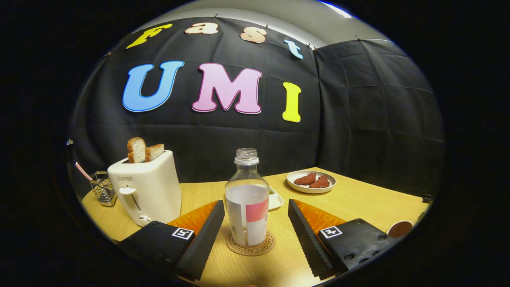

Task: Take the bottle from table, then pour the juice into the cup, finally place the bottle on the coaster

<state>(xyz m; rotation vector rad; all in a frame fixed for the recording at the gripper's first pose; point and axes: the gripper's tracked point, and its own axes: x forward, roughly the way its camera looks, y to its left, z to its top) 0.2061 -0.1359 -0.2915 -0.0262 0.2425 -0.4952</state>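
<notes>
Two slices of bread point(144, 150) stand up out of the white toaster point(146, 187), which sits just beyond my left finger. Past the toaster, a wire holder point(102, 188) with a striped straw point(83, 171) leaning in it. On the wooden table point(358, 199) beyond my right finger — a white plate point(311, 181) carrying two reddish-brown pieces of food. A small white dish point(275, 199) peeks out behind the bottle point(247, 197). Beside my right finger, a cup point(400, 228) holding something dark. The bottle stands upright on the round coaster point(250, 243), cap off, clear liquid filling it partway. My gripper point(253, 227) is spread wide — fingers either side of the bottle, neither touching it.
</notes>
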